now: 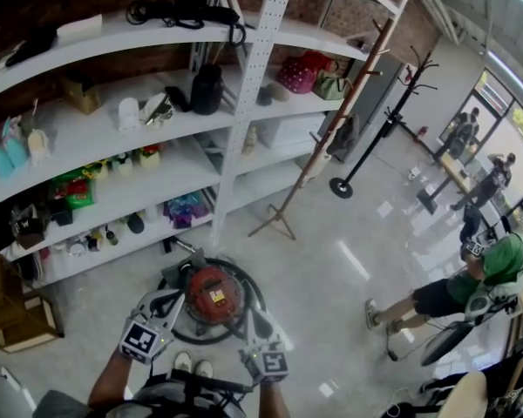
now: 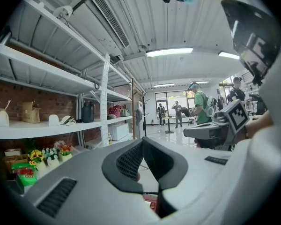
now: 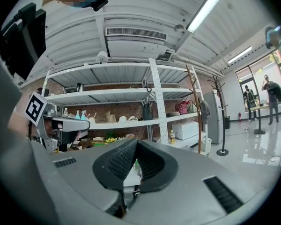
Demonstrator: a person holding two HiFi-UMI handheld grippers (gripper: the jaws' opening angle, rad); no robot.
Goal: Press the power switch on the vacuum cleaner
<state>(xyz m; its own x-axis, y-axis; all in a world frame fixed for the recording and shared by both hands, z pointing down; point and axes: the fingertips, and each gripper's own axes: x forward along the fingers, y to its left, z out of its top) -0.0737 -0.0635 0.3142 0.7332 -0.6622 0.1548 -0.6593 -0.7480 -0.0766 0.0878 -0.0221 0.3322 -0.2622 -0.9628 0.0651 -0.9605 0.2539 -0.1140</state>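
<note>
The vacuum cleaner (image 1: 211, 293) is a round red canister on the floor, ringed by its black hose (image 1: 244, 279), straight below me in the head view. My left gripper (image 1: 174, 298) hangs just over its left side, and my right gripper (image 1: 247, 315) over its right front. I cannot make out the power switch. In the left gripper view the left gripper (image 2: 141, 142) has its black pads meeting at the tips with nothing held, and a sliver of red shows below them. The right gripper (image 3: 136, 143) looks the same: shut and empty, aimed at the shelves.
White shelving (image 1: 244, 120) full of small goods stands behind the vacuum. A wooden stand (image 1: 283, 220) and a black coat rack (image 1: 342, 186) rise at its right. Cardboard boxes (image 1: 9, 316) sit left. A person in green (image 1: 497, 264) bends at the right; my shoes (image 1: 192, 366) are near.
</note>
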